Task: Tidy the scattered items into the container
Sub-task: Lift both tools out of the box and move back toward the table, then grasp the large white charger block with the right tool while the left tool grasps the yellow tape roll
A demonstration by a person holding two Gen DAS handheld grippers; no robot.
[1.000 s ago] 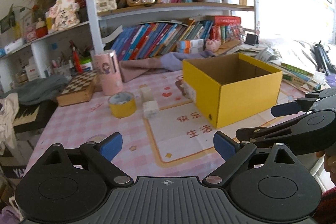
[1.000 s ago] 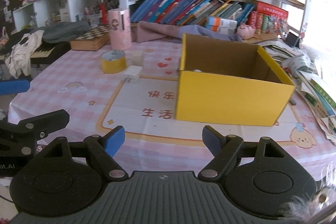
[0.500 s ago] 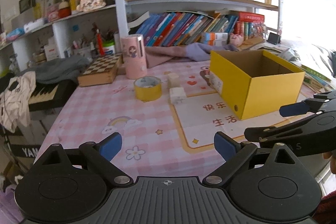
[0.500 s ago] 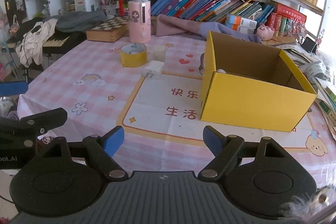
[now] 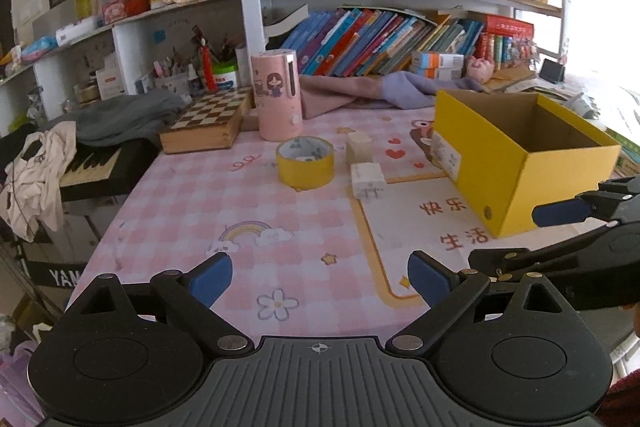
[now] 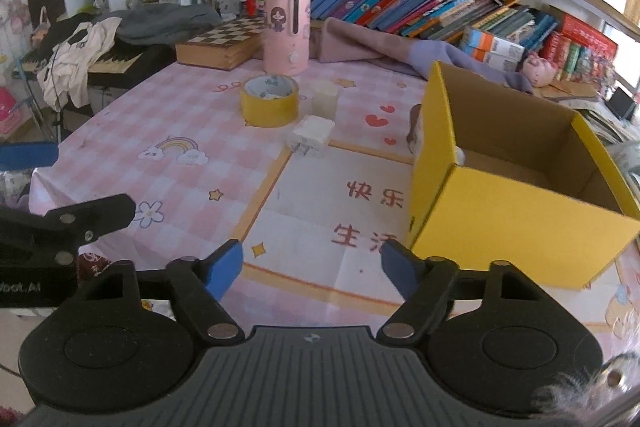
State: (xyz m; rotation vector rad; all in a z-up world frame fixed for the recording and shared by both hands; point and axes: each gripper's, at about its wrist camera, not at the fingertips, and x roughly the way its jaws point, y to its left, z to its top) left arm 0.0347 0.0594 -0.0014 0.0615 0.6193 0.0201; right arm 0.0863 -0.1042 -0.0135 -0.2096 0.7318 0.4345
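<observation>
An open yellow cardboard box point(image 5: 516, 163) point(image 6: 516, 211) stands on the pink checked tablecloth point(image 5: 224, 203); a small white thing point(image 6: 460, 155) shows inside at its left wall. Left of it lie a yellow tape roll point(image 5: 305, 163) point(image 6: 269, 100), a white plug adapter point(image 5: 367, 179) point(image 6: 311, 135) and a pale cube point(image 5: 359, 147) point(image 6: 324, 97). My left gripper point(image 5: 320, 279) is open and empty above the near table edge. My right gripper point(image 6: 312, 269) is open and empty, near the box's front left corner.
A pink cylinder point(image 5: 276, 95) and a wooden chessboard box point(image 5: 208, 125) stand behind the tape. Purple cloth point(image 5: 360, 93) lies along the back under bookshelves. A keyboard with clothes point(image 5: 80, 163) sits off the table's left edge. Papers point(image 6: 616, 119) pile at the right.
Both grippers have swung left and moved forward; the tape, adapter and cube now sit nearer the middle of both views. Nothing on the table has moved.
</observation>
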